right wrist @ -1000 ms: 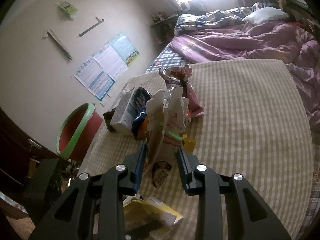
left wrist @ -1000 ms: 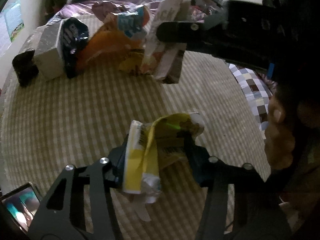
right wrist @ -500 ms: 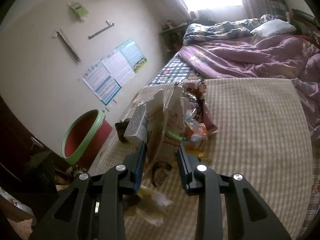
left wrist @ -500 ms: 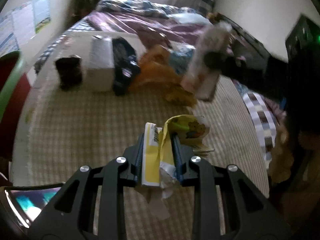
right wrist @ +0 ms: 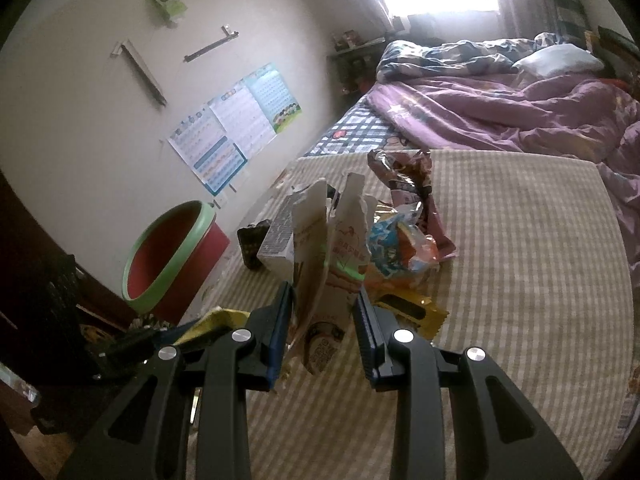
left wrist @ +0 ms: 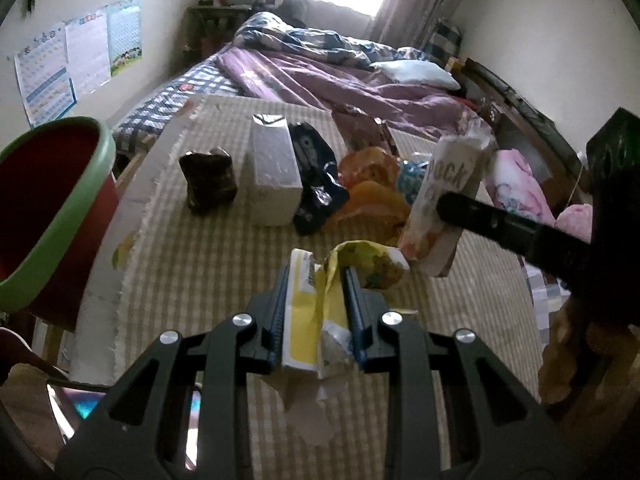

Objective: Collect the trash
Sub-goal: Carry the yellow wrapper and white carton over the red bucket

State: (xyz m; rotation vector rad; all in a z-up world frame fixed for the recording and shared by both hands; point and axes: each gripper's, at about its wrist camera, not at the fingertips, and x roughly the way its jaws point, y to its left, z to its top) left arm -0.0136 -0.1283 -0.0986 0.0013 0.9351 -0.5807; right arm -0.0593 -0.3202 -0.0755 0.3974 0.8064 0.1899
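Plainly, what matters now is where the red bin with the green rim [left wrist: 60,216] lies from each loaded gripper. In the left wrist view the left gripper [left wrist: 316,304] is clamped narrow on a crumpled yellow wrapper [left wrist: 320,292], held clear above the striped mat [left wrist: 208,264], and the bin sits at about nine o'clock, just off the mat's left edge and below it. In the right wrist view the right gripper [right wrist: 324,320] is closed on a torn white carton [right wrist: 332,248], which stands upright between the pads with its long axis running away from the camera; there the bin [right wrist: 172,256] lies at about ten o'clock, farther off, with the left gripper's dark body in between at about eight o'clock. So the left hand is judged the nearer one and would likely drop first, swinging left over the rim. The rest of the trash lies on the mat towards twelve o'clock: a white box [left wrist: 276,172], a dark packet [left wrist: 208,180], a black bag [left wrist: 316,176] and orange wrappers [left wrist: 372,192], all close together.
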